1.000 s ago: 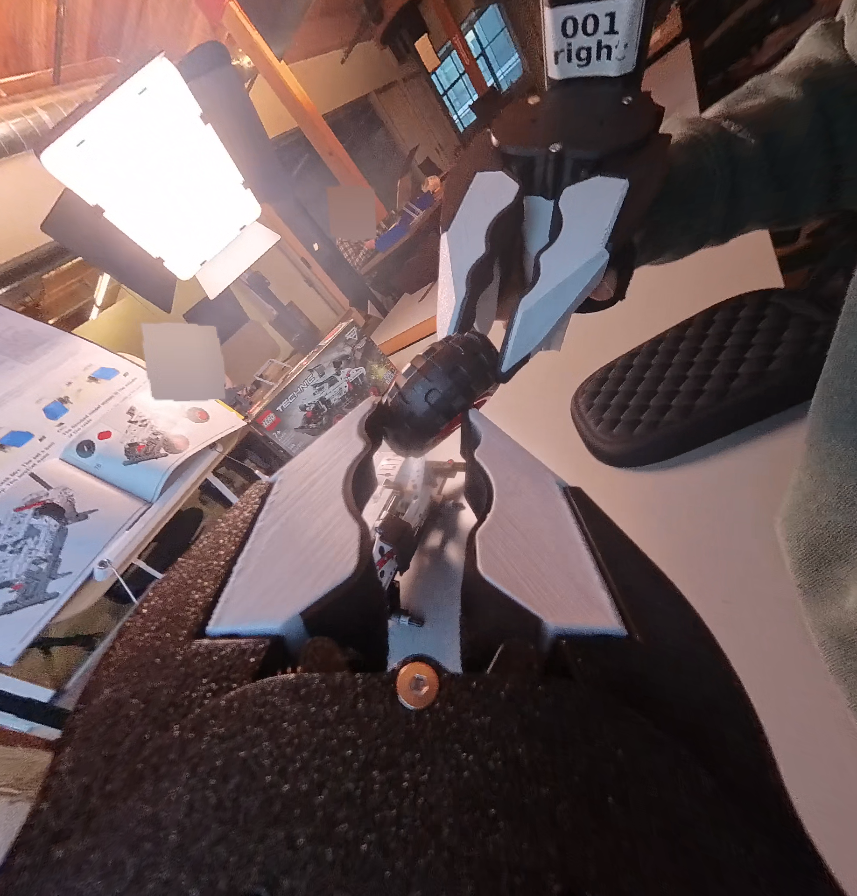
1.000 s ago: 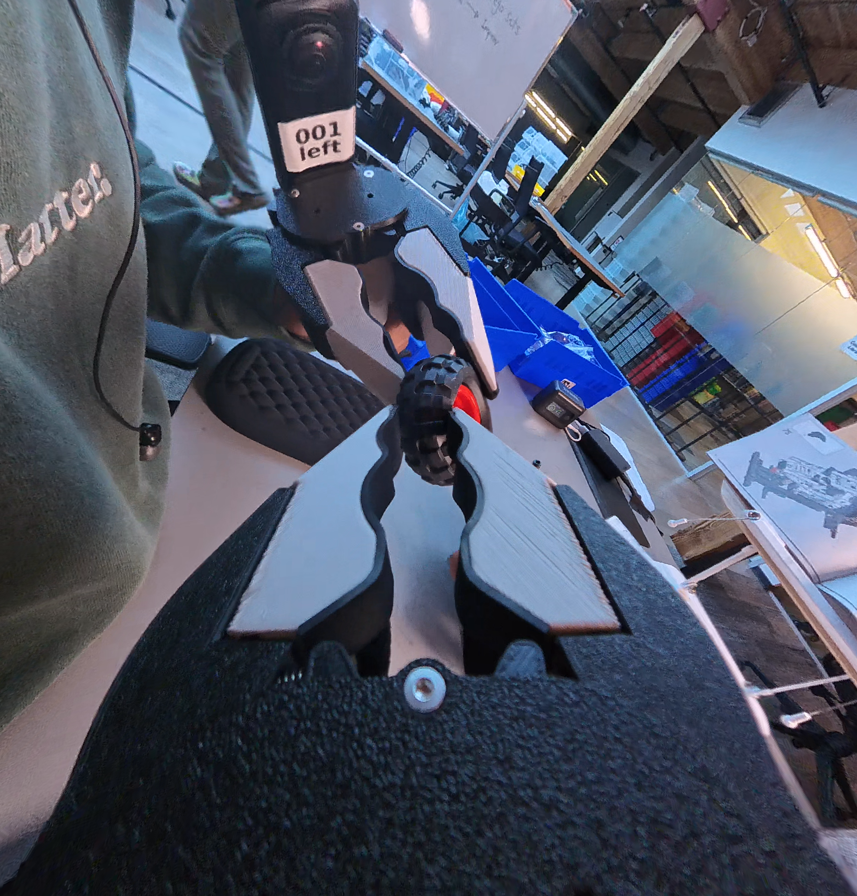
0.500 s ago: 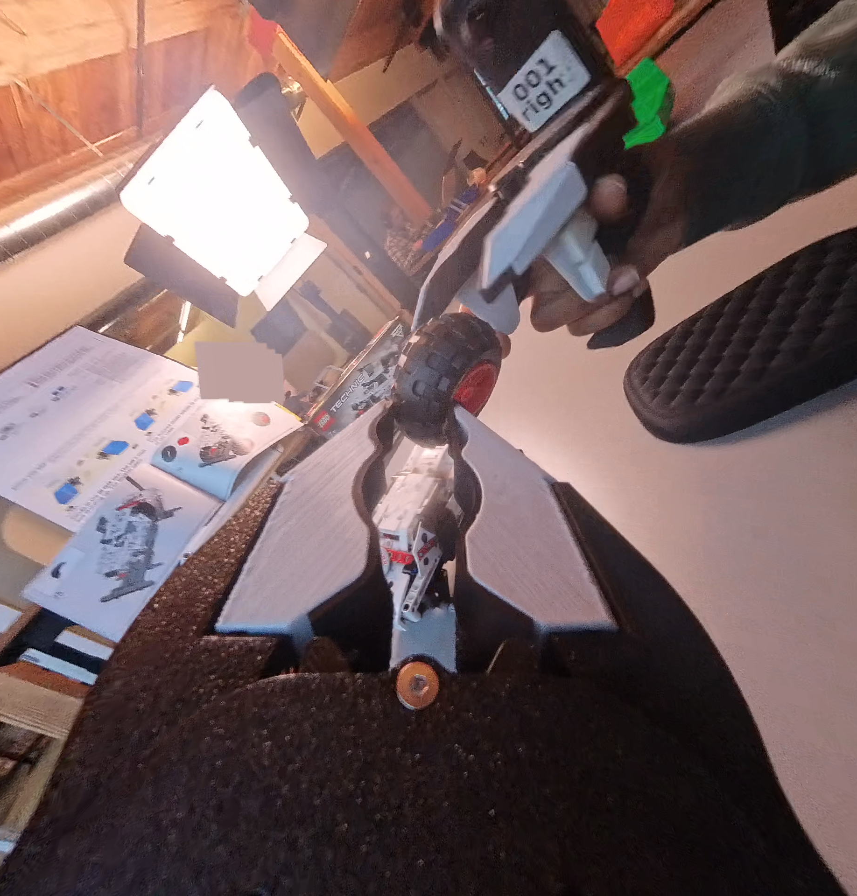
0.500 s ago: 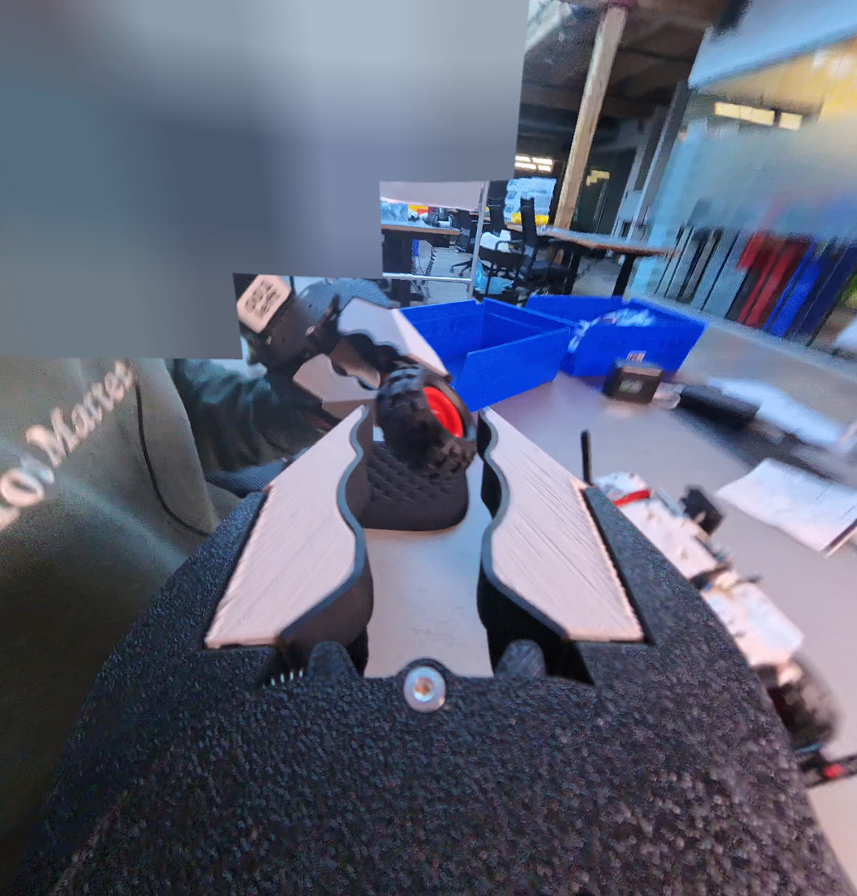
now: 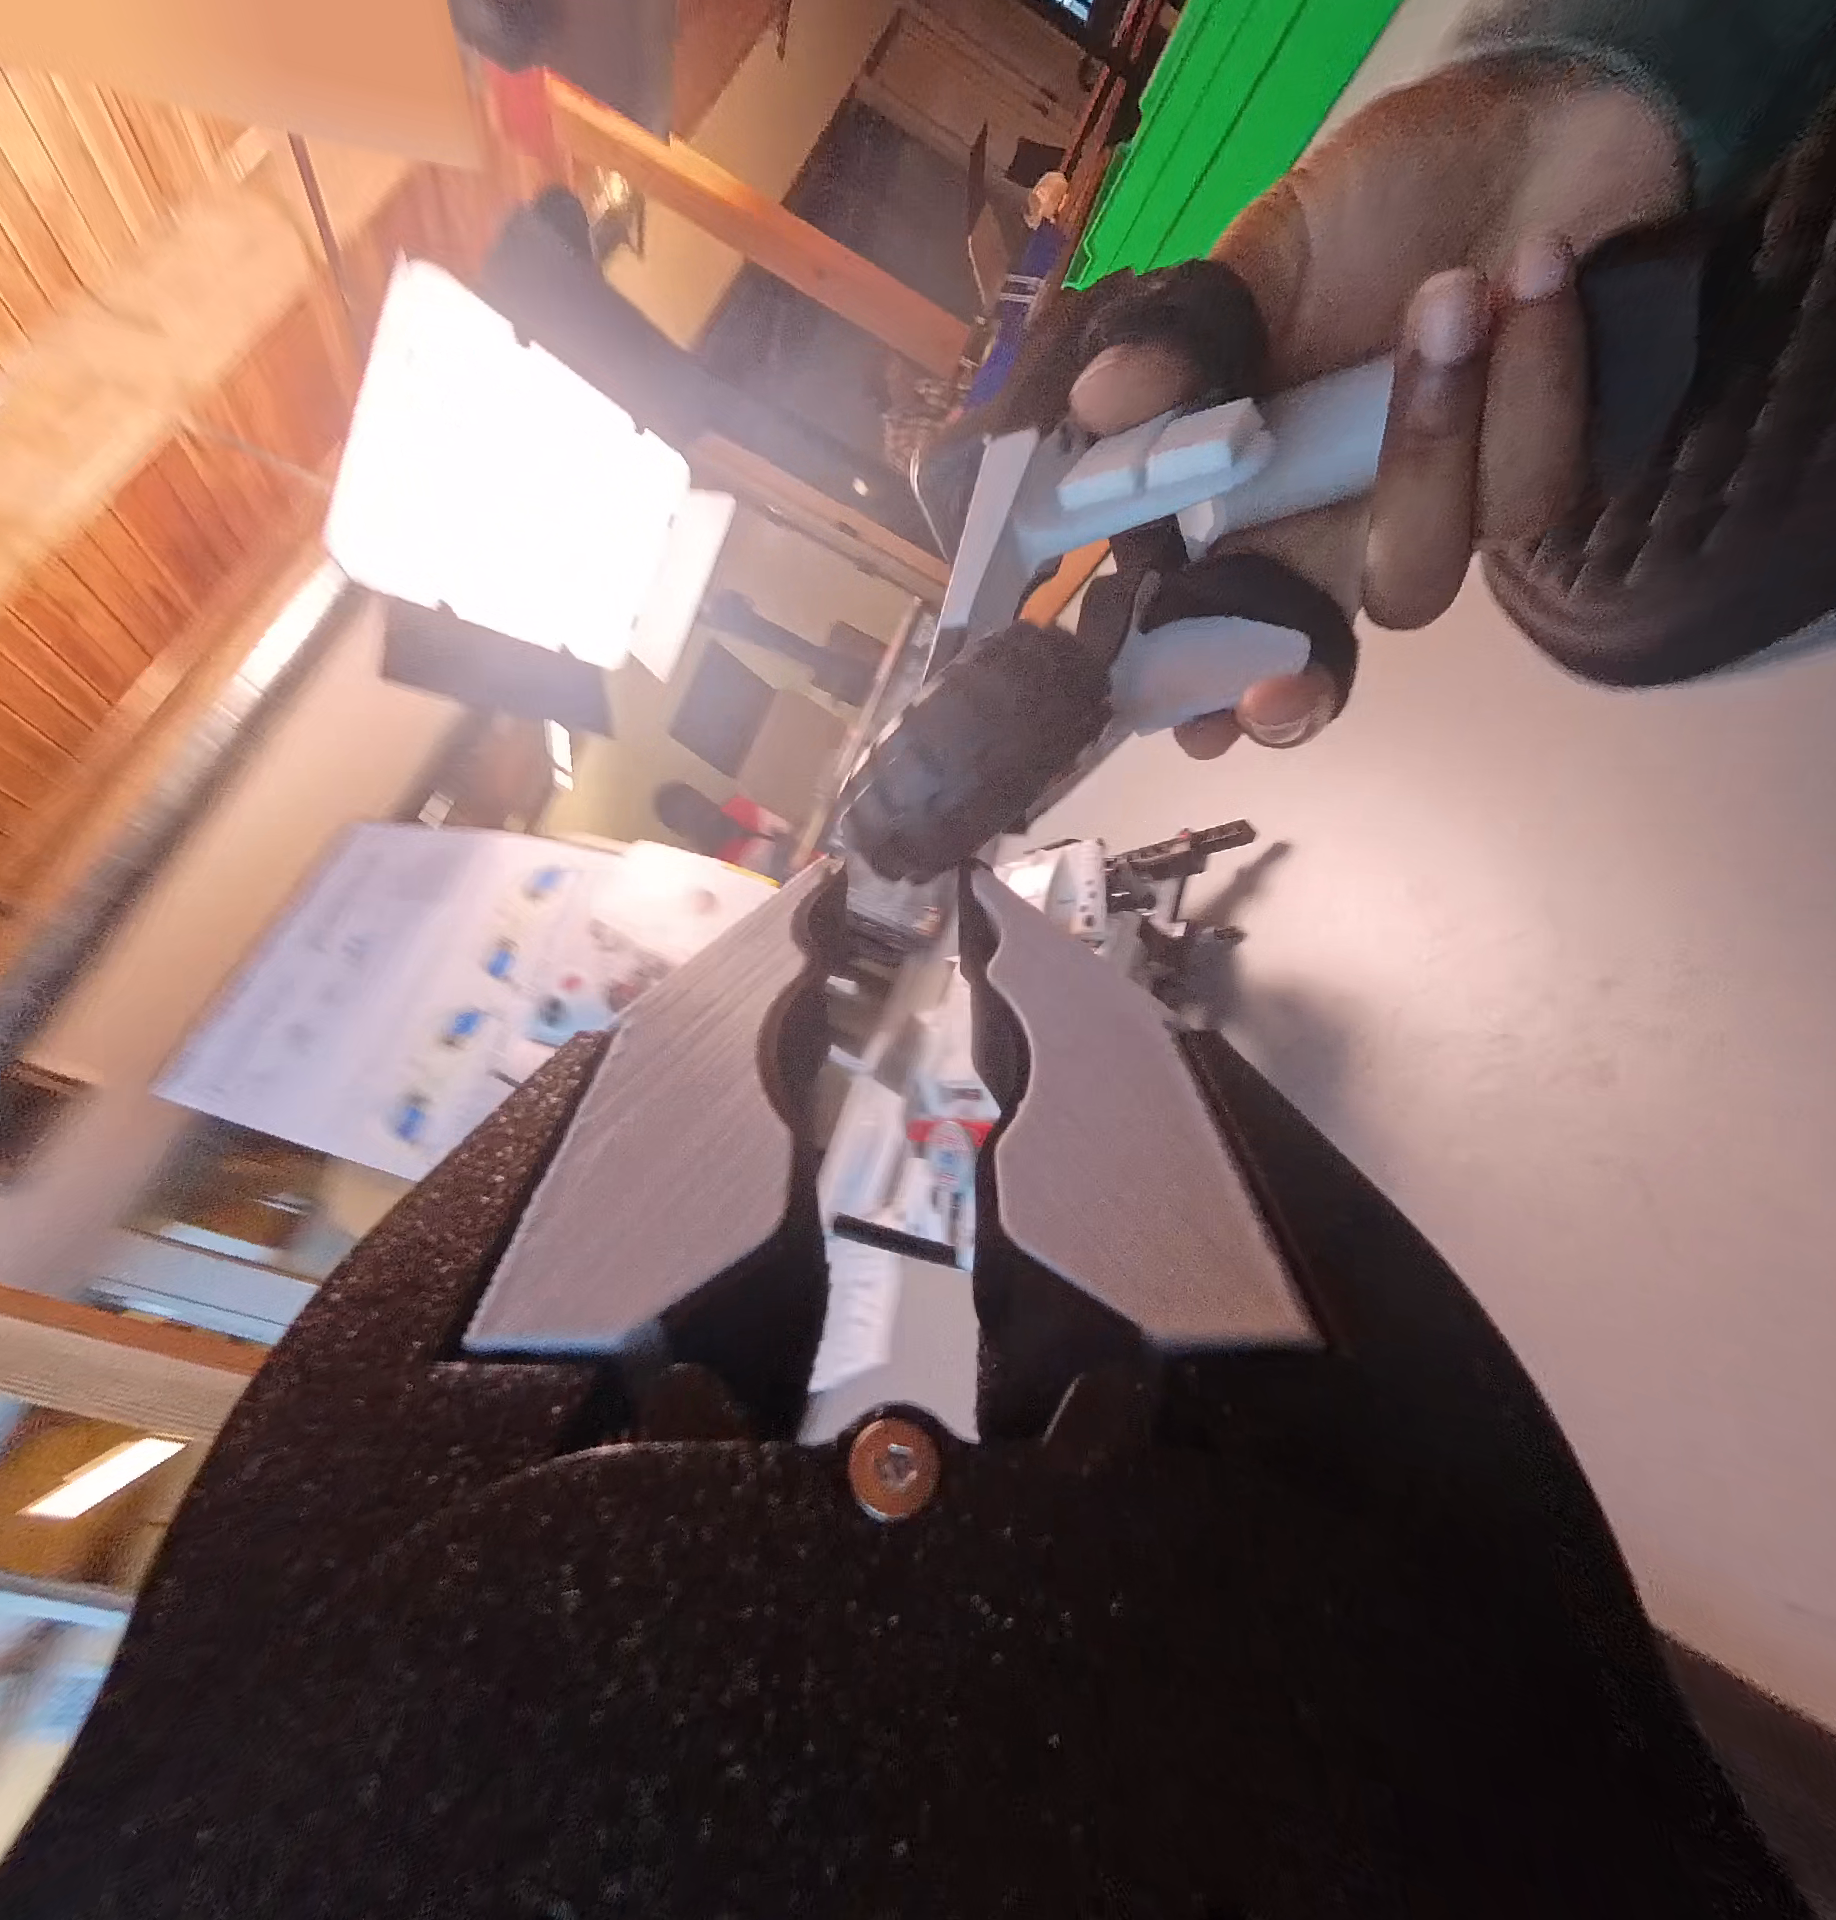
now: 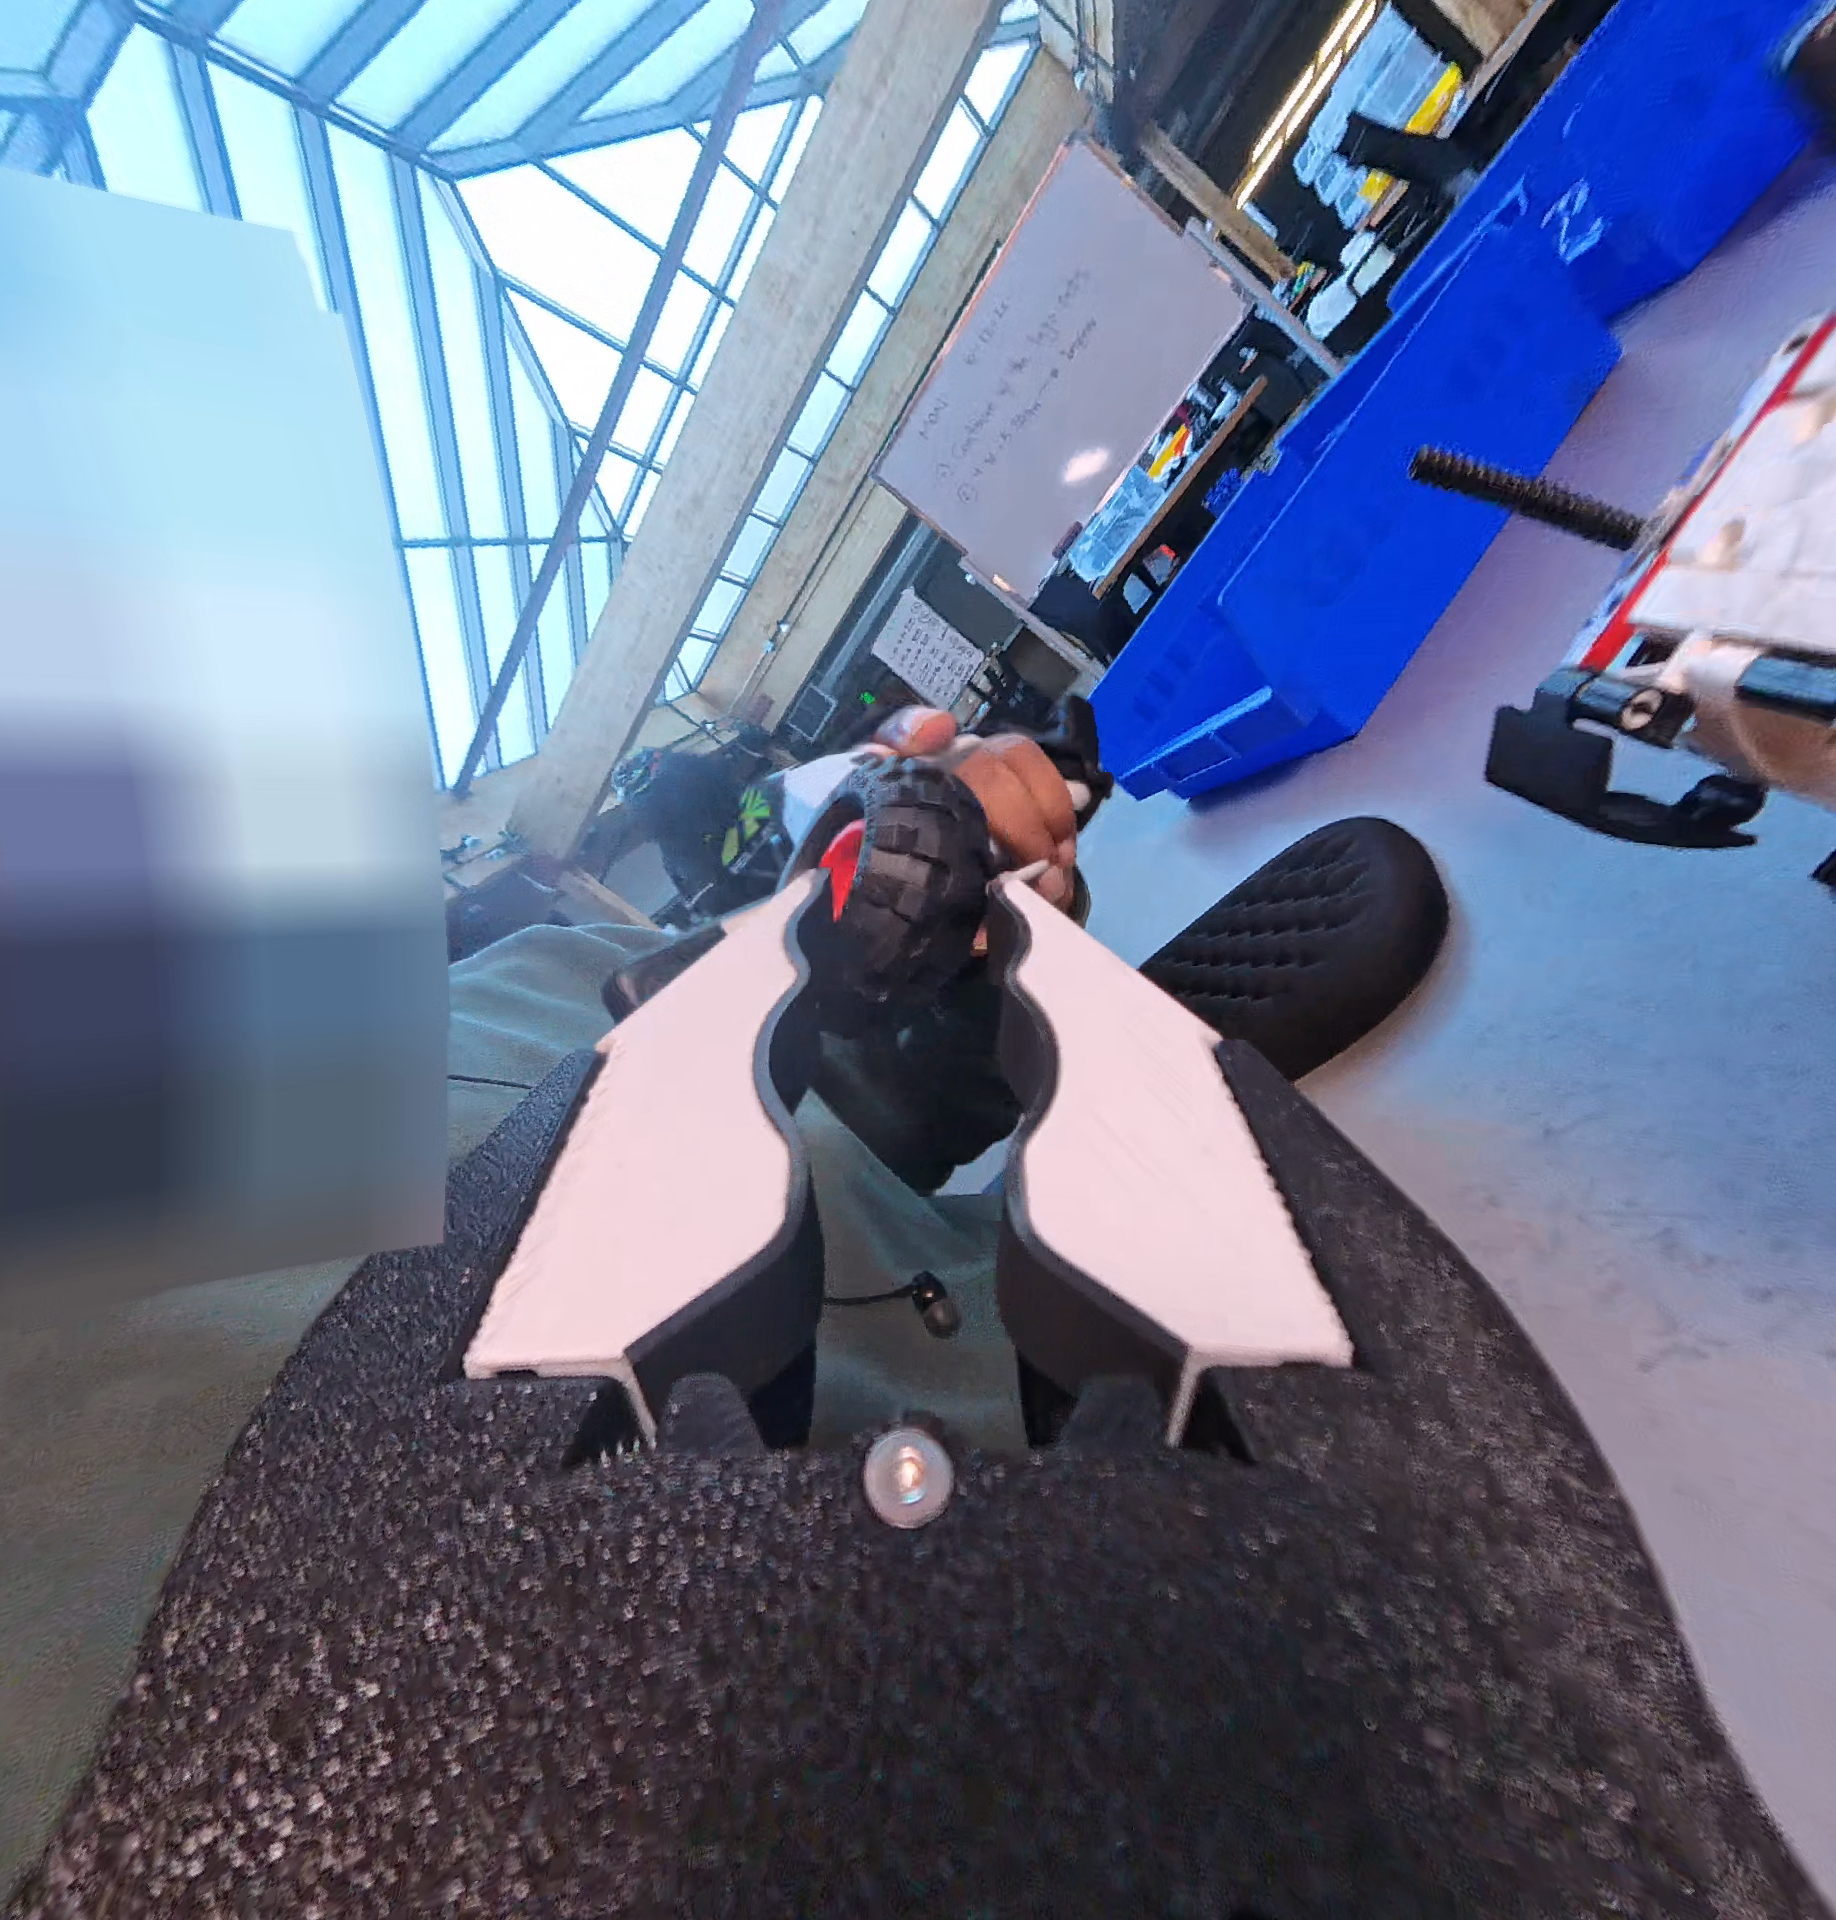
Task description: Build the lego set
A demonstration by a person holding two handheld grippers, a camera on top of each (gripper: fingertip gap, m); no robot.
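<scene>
My right gripper (image 6: 909,894) is shut on a black knobby wheel (image 6: 919,873) with a red hub, held in the air at its fingertips. The wheel also shows blurred in the left wrist view (image 5: 976,748), just beyond the tips of my left gripper (image 5: 898,904). The left jaws stand narrowly apart, and I cannot tell whether they grip anything. The white, partly built Lego car (image 6: 1776,499) lies on the table, with a black axle (image 6: 1516,499) sticking out. It shows under the left gripper too (image 5: 1090,904).
A black textured pad (image 6: 1298,945) lies on the pale table (image 6: 1568,1143). Blue bins (image 6: 1413,499) stand behind it. An open instruction booklet (image 5: 405,987) and a bright light panel (image 5: 498,520) are at the left. A person's hand (image 5: 1413,260) and torso are close. Left and right tips are no more than a few centimetres apart.
Both grippers have swung and rolled, so both views tilt. The wheel stays at the right gripper's tips. The car now shows at the right edge of the right wrist view.
</scene>
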